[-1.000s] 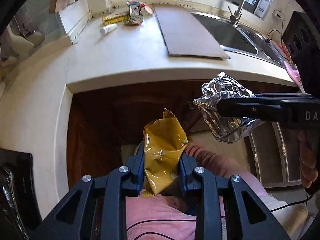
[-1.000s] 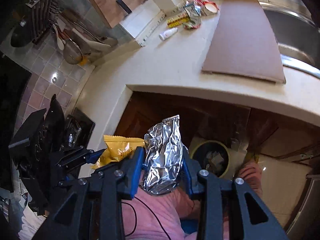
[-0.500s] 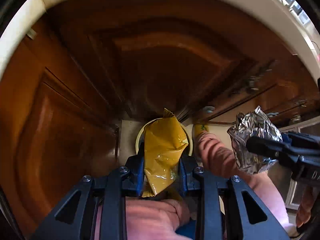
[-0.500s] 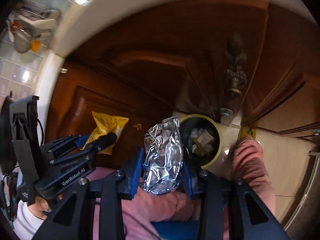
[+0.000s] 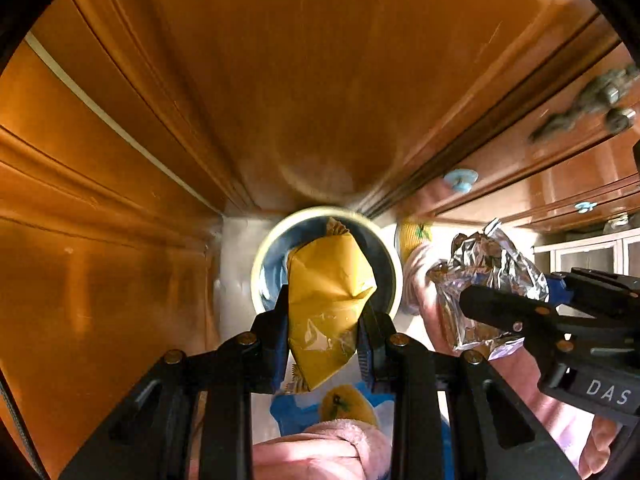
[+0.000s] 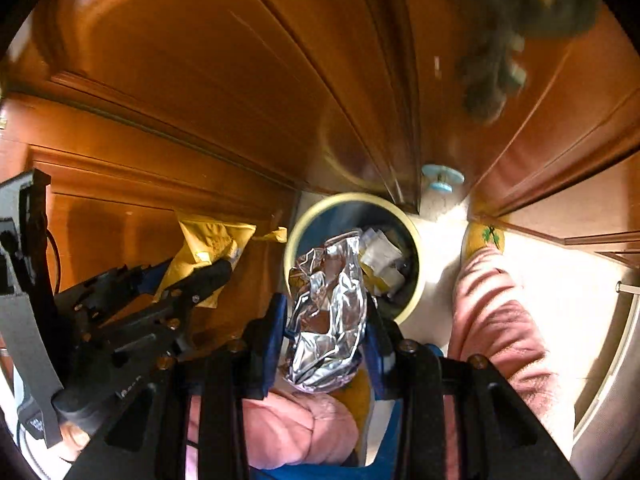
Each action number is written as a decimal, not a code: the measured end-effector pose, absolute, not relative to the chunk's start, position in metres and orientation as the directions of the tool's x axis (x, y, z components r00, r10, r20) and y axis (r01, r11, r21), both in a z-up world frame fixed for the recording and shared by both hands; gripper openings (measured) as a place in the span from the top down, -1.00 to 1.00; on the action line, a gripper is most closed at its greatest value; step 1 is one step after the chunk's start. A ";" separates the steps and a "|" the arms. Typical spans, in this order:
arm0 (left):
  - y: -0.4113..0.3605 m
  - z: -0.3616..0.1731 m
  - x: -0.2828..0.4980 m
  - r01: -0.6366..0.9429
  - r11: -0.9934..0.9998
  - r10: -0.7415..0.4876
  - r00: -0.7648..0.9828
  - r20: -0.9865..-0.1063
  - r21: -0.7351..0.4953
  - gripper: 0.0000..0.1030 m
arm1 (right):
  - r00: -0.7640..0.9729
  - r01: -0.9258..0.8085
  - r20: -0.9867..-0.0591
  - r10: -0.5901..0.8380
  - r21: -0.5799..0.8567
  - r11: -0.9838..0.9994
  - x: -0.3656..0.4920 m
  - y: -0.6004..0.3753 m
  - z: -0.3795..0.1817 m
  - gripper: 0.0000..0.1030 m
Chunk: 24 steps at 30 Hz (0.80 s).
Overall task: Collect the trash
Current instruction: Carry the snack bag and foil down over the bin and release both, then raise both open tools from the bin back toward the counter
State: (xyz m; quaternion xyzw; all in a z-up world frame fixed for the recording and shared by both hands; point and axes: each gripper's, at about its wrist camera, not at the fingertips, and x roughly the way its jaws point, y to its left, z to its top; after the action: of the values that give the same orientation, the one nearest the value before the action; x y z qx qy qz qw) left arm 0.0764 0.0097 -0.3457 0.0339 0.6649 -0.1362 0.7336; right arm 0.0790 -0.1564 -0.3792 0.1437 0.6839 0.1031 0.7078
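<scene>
My left gripper [image 5: 323, 312] is shut on a crumpled yellow snack wrapper [image 5: 328, 300], held straight above a round bin with a pale yellow rim [image 5: 264, 252] on the floor. My right gripper [image 6: 326, 320] is shut on a crumpled silver foil wrapper [image 6: 328, 320], also over the bin [image 6: 294, 232], which holds several scraps of trash [image 6: 380, 260]. In the left wrist view the foil wrapper [image 5: 488, 280] and right gripper [image 5: 472, 304] sit to the right. The right wrist view shows the yellow wrapper [image 6: 208, 248] and left gripper [image 6: 224, 270] at the left.
Brown wooden cabinet doors [image 5: 280, 100] rise close behind the bin, with metal handles [image 5: 592, 100] and small blue knobs [image 6: 442, 178]. The person's pink trouser legs [image 6: 496, 320] and yellow slippers [image 6: 486, 236] stand beside the bin on a pale floor [image 6: 560, 272].
Both grippers have dropped from counter height down in front of the cabinet doors, each still holding its wrapper. The counter and sink have gone out of view and the bin looks larger.
</scene>
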 end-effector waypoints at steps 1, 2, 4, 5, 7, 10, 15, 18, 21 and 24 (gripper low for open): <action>0.010 -0.353 0.076 0.243 0.961 -0.149 0.067 -0.987 -0.129 0.49 | 0.037 0.054 -0.939 0.342 0.343 0.938 0.080 -0.157 -0.383 0.30; 0.011 -0.357 0.075 0.241 0.962 -0.145 0.059 -0.988 -0.127 0.49 | 0.031 0.055 -0.941 0.337 0.338 0.939 0.080 -0.157 -0.387 0.29; 0.010 -0.364 0.076 0.238 0.963 -0.141 0.043 -0.989 -0.127 0.49 | 0.023 0.055 -0.943 0.331 0.332 0.942 0.080 -0.156 -0.392 0.29; 0.011 -0.365 0.076 0.237 0.963 -0.145 0.040 -0.989 -0.132 0.49 | 0.018 0.056 -0.944 0.329 0.329 0.942 0.081 -0.156 -0.394 0.29; 0.014 -0.364 0.074 0.238 0.962 -0.151 0.040 -0.988 -0.137 0.49 | 0.009 0.062 -0.945 0.327 0.327 0.943 0.082 -0.156 -0.400 0.28; 0.012 -0.362 0.072 0.242 0.960 -0.154 0.039 -0.987 -0.140 0.49 | 0.001 0.074 -0.945 0.327 0.327 0.942 0.083 -0.157 -0.409 0.28; 0.013 -0.372 0.074 0.253 0.956 -0.162 0.034 -0.986 -0.149 0.37 | -0.017 0.081 -0.935 0.354 0.352 0.933 0.085 -0.158 -0.417 0.21; 0.012 -0.371 0.074 0.261 0.956 -0.148 0.045 -0.988 -0.131 0.00 | -0.003 0.090 -0.932 0.361 0.360 0.929 0.084 -0.158 -0.414 0.05; 0.011 -0.370 0.073 0.265 0.956 -0.148 0.057 -0.987 -0.128 -0.18 | 0.008 0.110 -0.927 0.375 0.374 0.921 0.083 -0.160 -0.411 0.00; 0.011 -0.371 0.074 0.269 0.955 -0.150 0.064 -0.987 -0.128 -0.36 | 0.023 0.113 -0.928 0.371 0.372 0.922 0.082 -0.160 -0.409 0.00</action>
State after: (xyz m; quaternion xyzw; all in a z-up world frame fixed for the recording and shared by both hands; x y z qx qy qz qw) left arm 0.0737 0.0105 -0.3706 0.0444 0.6690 -0.1437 0.7279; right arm 0.0817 -0.1603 -0.4093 0.1747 0.6927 0.0933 0.6935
